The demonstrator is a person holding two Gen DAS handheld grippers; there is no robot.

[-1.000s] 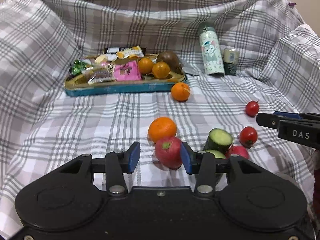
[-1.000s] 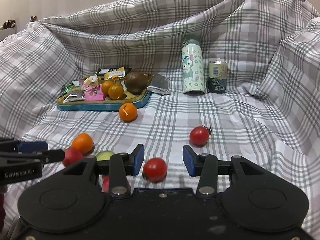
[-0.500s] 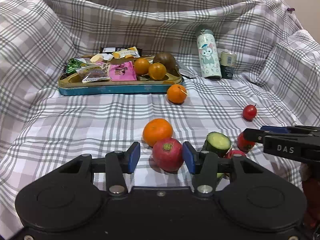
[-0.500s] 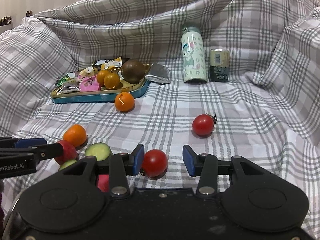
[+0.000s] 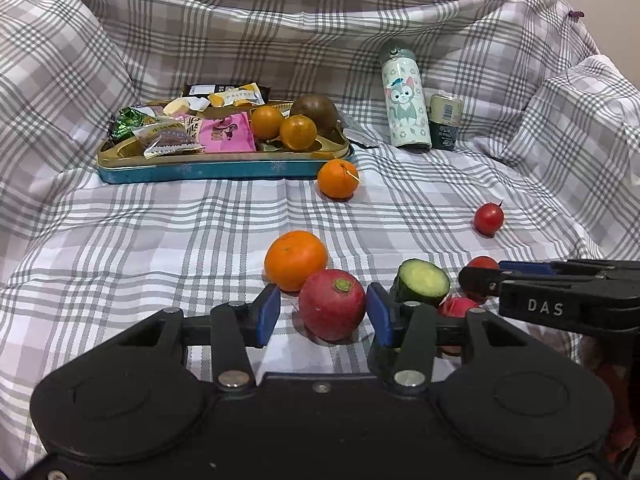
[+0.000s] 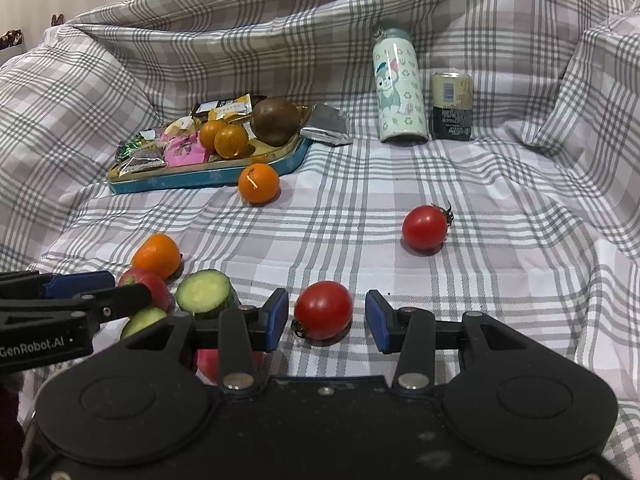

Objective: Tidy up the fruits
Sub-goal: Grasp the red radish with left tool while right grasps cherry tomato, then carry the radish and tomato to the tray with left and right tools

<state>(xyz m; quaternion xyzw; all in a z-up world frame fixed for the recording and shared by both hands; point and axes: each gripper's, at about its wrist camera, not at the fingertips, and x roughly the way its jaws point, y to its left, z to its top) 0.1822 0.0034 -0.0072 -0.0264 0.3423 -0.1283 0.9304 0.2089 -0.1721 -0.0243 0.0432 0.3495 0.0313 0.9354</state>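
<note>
A red radish (image 5: 332, 304) lies on the checked cloth between the fingers of my left gripper (image 5: 322, 314). Its jaws are opening, with a clear gap at the left pad (image 5: 268, 314). An orange (image 5: 296, 260) touches the radish from behind. My right gripper (image 6: 327, 320) stands open around a red tomato (image 6: 324, 315), with room on both sides. A second tomato (image 6: 424, 227) lies further off to the right. A cut cucumber piece (image 6: 204, 290) sits between the two grippers. Another orange (image 6: 258, 183) rests against the blue tray (image 6: 208, 178).
The tray holds two small oranges (image 5: 298, 132), a brown fruit (image 5: 314, 111) and several snack packets. A printed bottle (image 5: 406, 104) and a can (image 5: 445, 122) stand at the back right. The cloth rises in folds at the back and on both sides.
The left gripper's jaws have spread wider around the red radish, which stays on the cloth. The right gripper has sunk slightly, with the tomato still between its fingers.
</note>
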